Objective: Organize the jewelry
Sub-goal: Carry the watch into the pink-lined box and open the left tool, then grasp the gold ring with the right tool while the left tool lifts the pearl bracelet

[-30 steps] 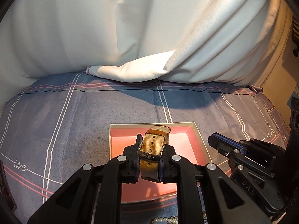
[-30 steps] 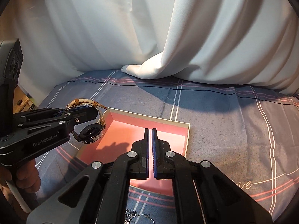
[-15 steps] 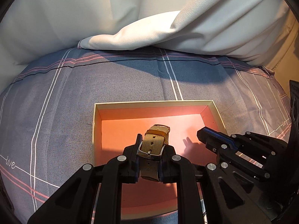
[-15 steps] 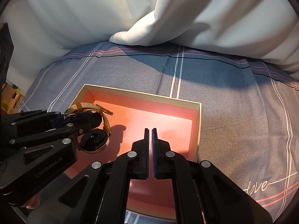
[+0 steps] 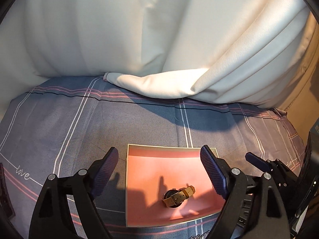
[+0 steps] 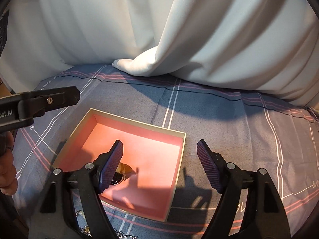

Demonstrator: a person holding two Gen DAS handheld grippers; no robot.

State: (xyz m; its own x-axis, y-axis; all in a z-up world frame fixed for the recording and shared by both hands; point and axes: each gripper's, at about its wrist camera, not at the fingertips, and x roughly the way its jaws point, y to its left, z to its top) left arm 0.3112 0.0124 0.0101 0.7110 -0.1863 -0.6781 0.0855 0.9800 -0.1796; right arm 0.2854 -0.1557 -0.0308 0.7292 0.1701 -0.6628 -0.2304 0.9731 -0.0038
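Both grippers, left (image 5: 159,171) and right (image 6: 159,164), gape empty. Watch (image 5: 178,195) in box (image 5: 171,147) looks light; its soft strap flops (pinch the buckle end).

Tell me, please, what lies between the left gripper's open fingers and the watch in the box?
Only bare pink box floor, crossed by finger shadows. In the left wrist view the left gripper is open, apart from the watch, which lies loose on the floor.

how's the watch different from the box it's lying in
The watch is small, with a round dark face and tan strap; the box is square, much bigger, pink inside with pale walls. The watch lies curled on its side near one edge; the box sits flat and open-topped on the bedsheet. Neither is held by any fingers.
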